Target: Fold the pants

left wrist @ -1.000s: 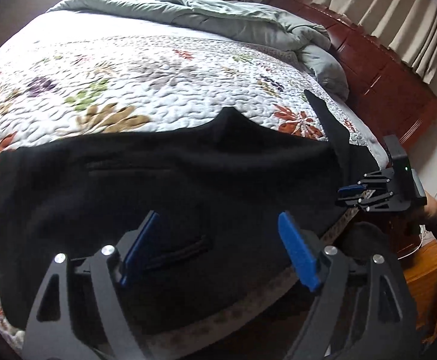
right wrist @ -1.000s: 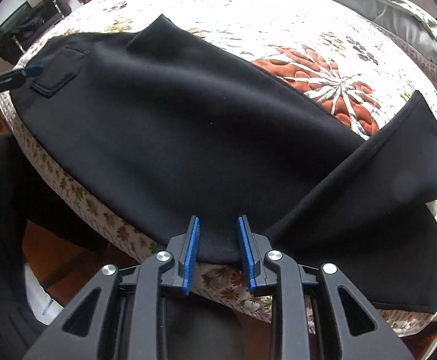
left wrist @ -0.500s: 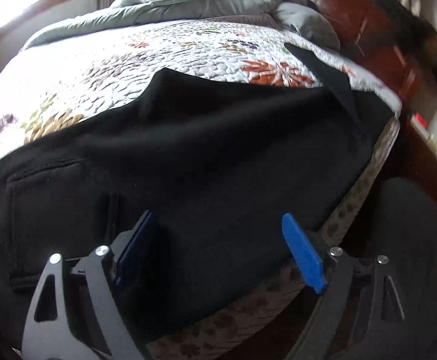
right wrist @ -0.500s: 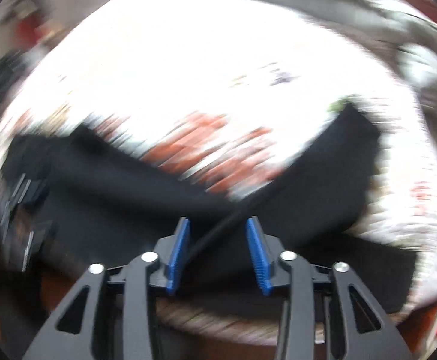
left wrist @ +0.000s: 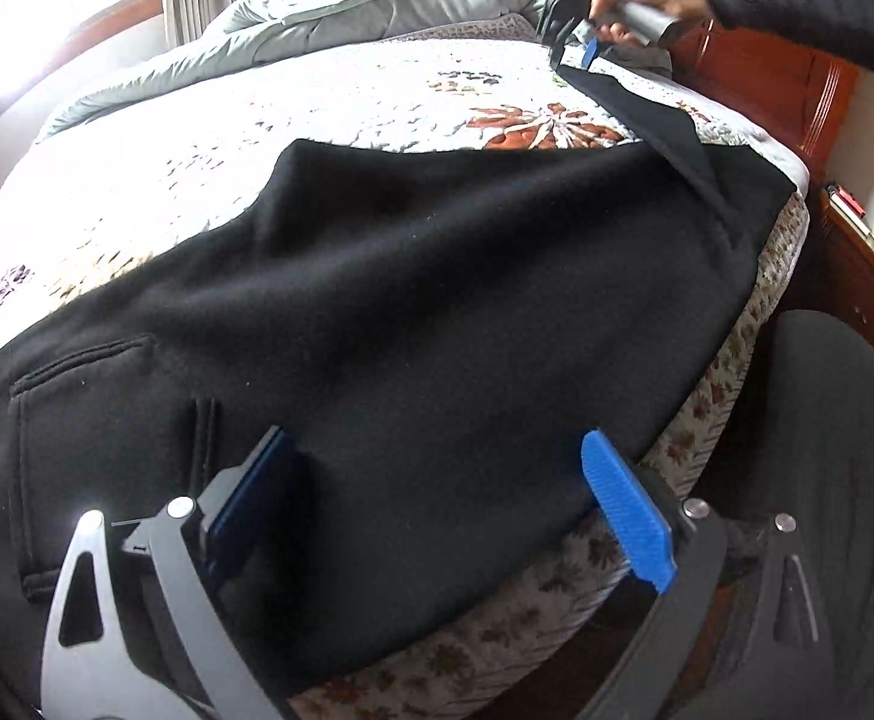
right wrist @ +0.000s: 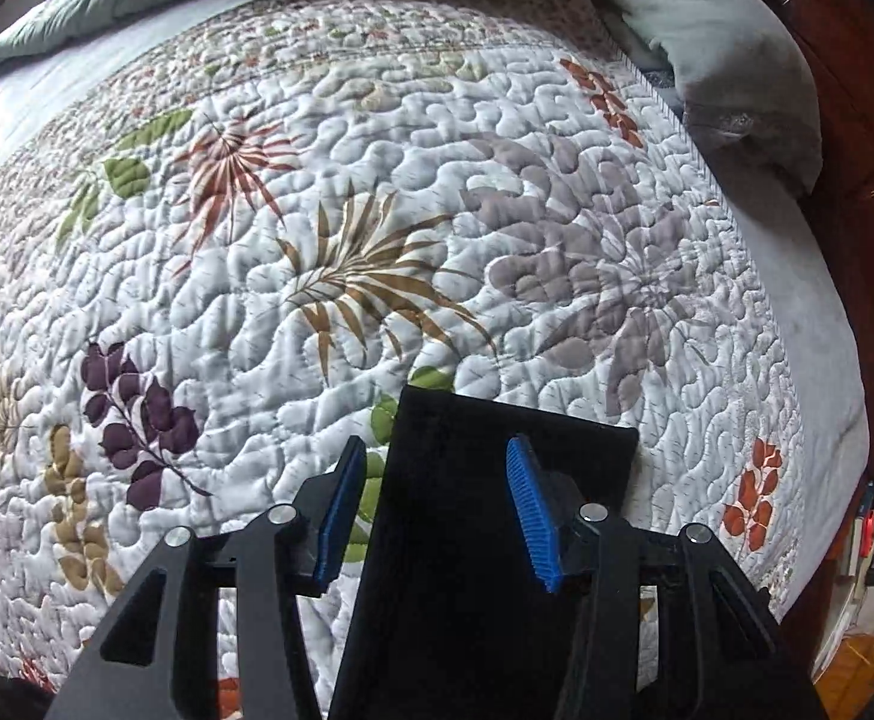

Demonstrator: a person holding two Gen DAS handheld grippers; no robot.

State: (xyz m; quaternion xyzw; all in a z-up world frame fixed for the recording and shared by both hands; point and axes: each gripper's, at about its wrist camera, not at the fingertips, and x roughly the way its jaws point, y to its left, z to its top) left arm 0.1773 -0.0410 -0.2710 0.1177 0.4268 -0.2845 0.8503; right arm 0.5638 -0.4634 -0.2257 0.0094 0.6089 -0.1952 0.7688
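Observation:
Black pants (left wrist: 437, 312) lie spread across the near edge of a floral quilted bed. My left gripper (left wrist: 442, 504) is open, its jaws wide apart over the pants near the waist, beside a back pocket (left wrist: 77, 396). One leg runs to the far right, where my right gripper (left wrist: 580, 51) hovers at its end. In the right wrist view my right gripper (right wrist: 434, 498) is open over the black leg cuff (right wrist: 496, 456), which lies flat on the quilt (right wrist: 377, 210) between the blue pads.
A grey duvet (left wrist: 377, 6) is bunched at the head of the bed. A dark wooden headboard (left wrist: 766, 78) and a bedside cabinet (left wrist: 862, 264) stand at right. The person's dark-clad leg (left wrist: 826, 480) is at the bed's edge.
My right gripper left the pants' near edge, swung fast to the far leg end and now sits over the cuff, jaws wider. My left gripper shifted closer to the waist.

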